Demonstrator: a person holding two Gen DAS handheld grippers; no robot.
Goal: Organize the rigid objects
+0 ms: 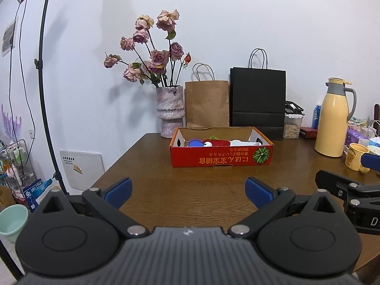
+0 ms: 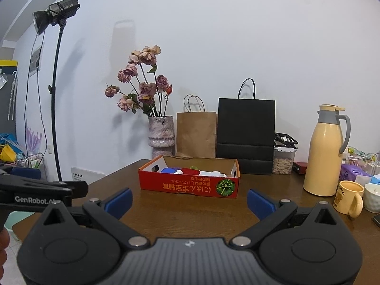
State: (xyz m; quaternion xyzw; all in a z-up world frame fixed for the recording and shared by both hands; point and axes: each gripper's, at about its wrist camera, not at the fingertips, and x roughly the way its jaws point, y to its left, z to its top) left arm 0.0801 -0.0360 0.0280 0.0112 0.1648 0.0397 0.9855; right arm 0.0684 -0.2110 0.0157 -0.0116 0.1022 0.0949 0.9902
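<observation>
A red cardboard box point(image 1: 220, 158) sits on the wooden table point(image 1: 166, 187), holding several small objects in blue, red, white and green point(image 1: 209, 142). It also shows in the right wrist view point(image 2: 190, 186). My left gripper point(image 1: 188, 193) is open and empty, held above the near table, well short of the box. My right gripper point(image 2: 190, 201) is open and empty, also short of the box. The right gripper appears at the left wrist view's right edge point(image 1: 351, 190).
Behind the box stand a vase of dried roses point(image 1: 169, 109), a brown paper bag point(image 1: 206, 104) and a black paper bag point(image 1: 257, 102). A yellow thermos point(image 1: 332, 118), yellow mug point(image 2: 349, 199), white cup point(image 2: 372, 197) and a seed jar point(image 1: 292, 128) stand right. A light stand point(image 1: 45, 95) is left.
</observation>
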